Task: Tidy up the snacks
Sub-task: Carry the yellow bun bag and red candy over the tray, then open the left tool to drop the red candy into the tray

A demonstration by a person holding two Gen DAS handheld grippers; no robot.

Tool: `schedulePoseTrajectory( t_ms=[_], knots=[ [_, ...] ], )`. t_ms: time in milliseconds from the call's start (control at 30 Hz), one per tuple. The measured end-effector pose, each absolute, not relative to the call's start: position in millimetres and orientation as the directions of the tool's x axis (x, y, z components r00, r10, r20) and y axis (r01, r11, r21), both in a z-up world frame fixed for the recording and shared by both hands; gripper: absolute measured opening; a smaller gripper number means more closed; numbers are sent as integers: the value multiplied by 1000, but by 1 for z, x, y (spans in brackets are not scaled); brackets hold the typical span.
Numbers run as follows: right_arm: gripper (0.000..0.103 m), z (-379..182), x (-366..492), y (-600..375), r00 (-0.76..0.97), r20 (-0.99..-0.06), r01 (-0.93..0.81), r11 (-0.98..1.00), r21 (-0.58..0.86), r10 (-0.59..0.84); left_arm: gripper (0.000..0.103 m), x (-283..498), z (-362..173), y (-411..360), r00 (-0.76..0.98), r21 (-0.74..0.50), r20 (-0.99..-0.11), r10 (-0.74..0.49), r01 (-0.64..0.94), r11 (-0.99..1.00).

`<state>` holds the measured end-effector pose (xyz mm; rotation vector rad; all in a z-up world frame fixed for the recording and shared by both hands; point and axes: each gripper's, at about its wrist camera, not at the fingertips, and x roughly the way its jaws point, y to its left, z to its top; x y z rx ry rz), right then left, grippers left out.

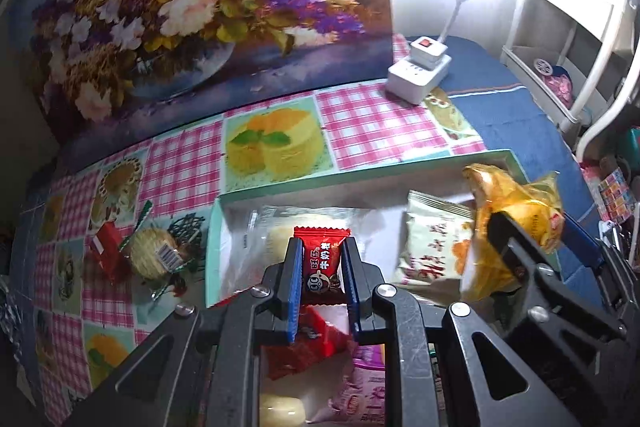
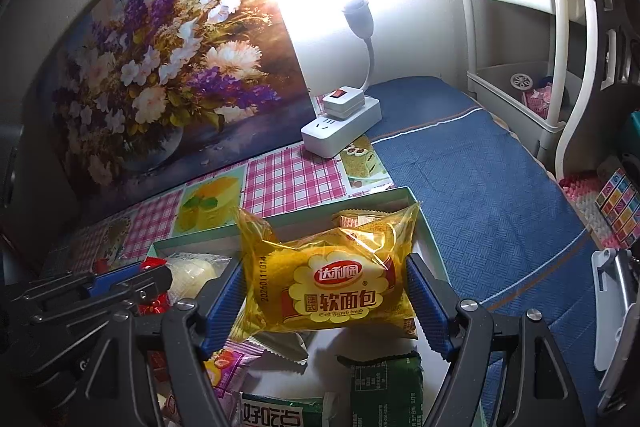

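Observation:
My left gripper is shut on a small red milk candy and holds it above the shallow mint-green box. My right gripper is shut on a yellow soft bread packet above the same box; the packet also shows in the left wrist view. In the box lie a clear wrapped cake, a pale green snack pack, a pink pack and dark green packs.
A red packet and a round straw-coloured snack lie on the checked tablecloth left of the box. A white power strip with a lamp stands behind, next to a flower painting. A white rack stands at right.

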<state>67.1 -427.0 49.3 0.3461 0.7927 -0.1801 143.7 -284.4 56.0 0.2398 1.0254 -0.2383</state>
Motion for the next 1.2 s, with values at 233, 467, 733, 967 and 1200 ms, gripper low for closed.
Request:
schedulePoseTrajectory(
  t_ms=[233,467,733,967,1200],
  knots=[
    [79,53,67,-422,701,-713,252,938,237,-8,20,147,54,-277,491,78,-868,-76,284,956],
    [79,55,67,-419,706,-708,234,943,238,4,21,145,54,-282,476,57,-874,-103,310,949],
    [79,53,66,-422,703,-711,247,938,244,0,22,146,49,-280,448,34,-887,-112,306,952],
    [79,53,66,-419,709,-705,226,943,244,12,44,150,55,-269,467,32,-880,-86,239,971],
    [81,54,69,-406,712,-701,162,961,225,44,67,159,62,-249,495,93,-869,23,117,989]
  ],
)
